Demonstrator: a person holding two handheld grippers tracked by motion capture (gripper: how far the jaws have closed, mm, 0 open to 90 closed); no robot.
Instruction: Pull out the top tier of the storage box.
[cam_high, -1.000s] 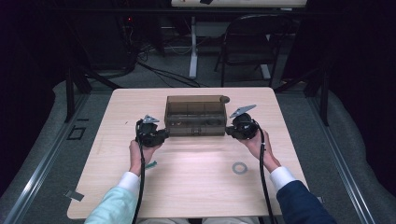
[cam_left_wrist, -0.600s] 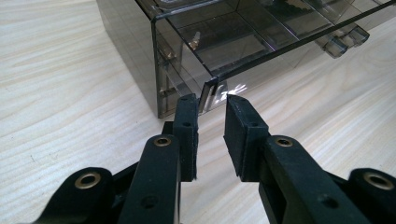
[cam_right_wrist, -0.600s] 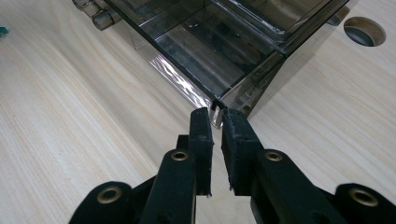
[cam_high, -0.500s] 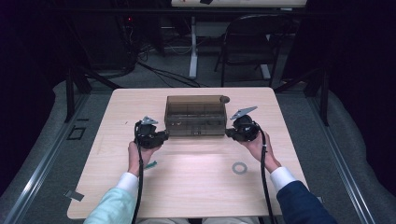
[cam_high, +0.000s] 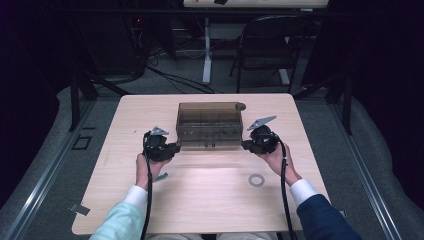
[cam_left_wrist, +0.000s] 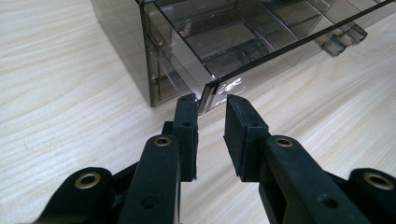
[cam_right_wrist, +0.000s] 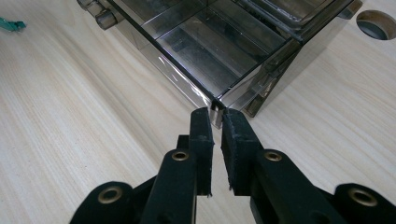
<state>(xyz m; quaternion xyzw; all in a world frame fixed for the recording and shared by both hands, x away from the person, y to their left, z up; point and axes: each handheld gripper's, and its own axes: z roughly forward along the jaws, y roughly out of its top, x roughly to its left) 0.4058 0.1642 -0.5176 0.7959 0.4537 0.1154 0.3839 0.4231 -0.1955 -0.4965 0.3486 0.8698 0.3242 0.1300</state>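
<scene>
At the front corners of the smoky plastic organizer box (cam_high: 209, 125) my left gripper (cam_left_wrist: 211, 111) gapes, right gripper (cam_right_wrist: 215, 122) nearly pinches; thin lid lip looks light, stiff, slippery, brittle.

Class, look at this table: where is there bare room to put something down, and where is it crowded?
Bare wood lies left of the left gripper, right of the right gripper, and along the near edge between the sleeves, apart from a small ring and a green scrap. It is crowded mid-table, where both grippers meet the front corners of the smoky plastic box.
</scene>
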